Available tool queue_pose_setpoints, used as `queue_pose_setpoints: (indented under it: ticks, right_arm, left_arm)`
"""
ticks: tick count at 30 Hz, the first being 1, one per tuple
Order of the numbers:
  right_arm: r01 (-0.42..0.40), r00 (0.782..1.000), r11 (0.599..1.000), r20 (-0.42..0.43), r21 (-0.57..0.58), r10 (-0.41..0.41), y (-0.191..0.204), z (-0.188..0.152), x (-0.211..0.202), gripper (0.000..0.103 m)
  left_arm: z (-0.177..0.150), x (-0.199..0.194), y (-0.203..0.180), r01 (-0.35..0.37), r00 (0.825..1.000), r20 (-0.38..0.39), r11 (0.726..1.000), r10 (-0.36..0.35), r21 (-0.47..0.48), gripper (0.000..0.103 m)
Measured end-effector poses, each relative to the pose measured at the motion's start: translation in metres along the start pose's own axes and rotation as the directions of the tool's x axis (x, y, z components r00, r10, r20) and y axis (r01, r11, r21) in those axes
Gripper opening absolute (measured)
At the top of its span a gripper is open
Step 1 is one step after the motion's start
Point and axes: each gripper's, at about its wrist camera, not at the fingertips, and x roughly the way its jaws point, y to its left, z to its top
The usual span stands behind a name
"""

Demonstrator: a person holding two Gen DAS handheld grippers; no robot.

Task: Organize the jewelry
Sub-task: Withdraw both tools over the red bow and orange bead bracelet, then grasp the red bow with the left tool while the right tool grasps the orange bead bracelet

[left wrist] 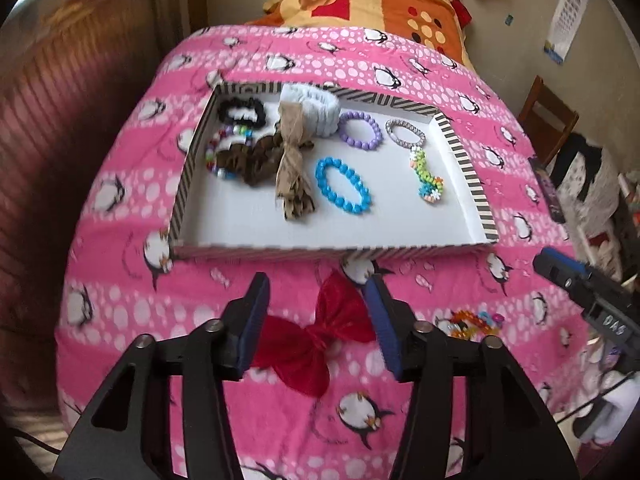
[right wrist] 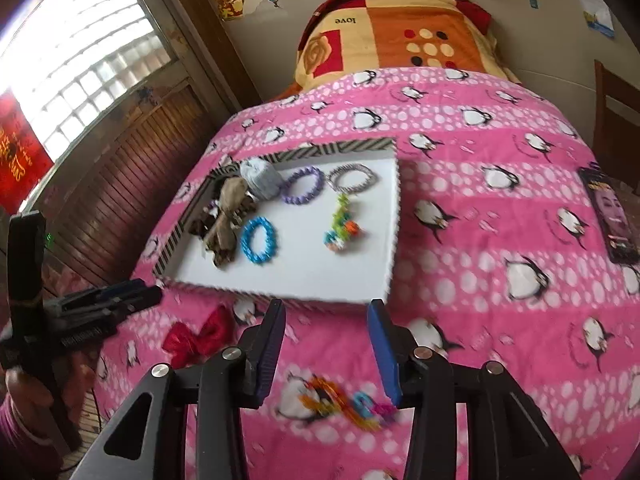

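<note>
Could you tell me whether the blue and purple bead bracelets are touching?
Apart. The left wrist view shows white tray floor between the blue bead bracelet and the purple bead bracelet.

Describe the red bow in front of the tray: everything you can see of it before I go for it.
The red bow is shiny, velvety-looking fabric, two puffed wings pinched at a narrow centre knot. It lies flat on the pink penguin blanket, outside the striped tray, near its front wall and not touching it. The open left gripper hangs over it, fingers either side; contact cannot be told. Any clip underneath is hidden.
</note>
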Motion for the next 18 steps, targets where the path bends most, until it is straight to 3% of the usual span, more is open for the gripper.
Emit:
queue_pose_setpoints:
  ticks: [10, 14, 18]
  right_arm:
    - [0.018, 0.985, 0.999, -0.171, -0.049, -0.026, -0.011, -0.056, 0.037, 0.041]
    - [0.025, 0.983, 0.996, -0.177, -0.083, -0.04, -0.005, -0.059, 0.051, 0.041]
    - [0.043, 0.982, 0.987, -0.176, -0.153, -0.07, 0.003, -0.056, 0.062, 0.041]
  left_arm:
    - [-0.034, 0.016, 0.03, 0.02, 0.995, -0.094, 0.998, -0.025, -0.057, 0.053]
    - [-0.039, 0.021, 0.031, 0.034, 0.994, -0.101, 0.998, -0.039, -0.051, 0.062]
    - [-0.038, 0.026, 0.022, 0.047, 0.994, -0.101, 0.999, -0.047, 0.0, 0.062]
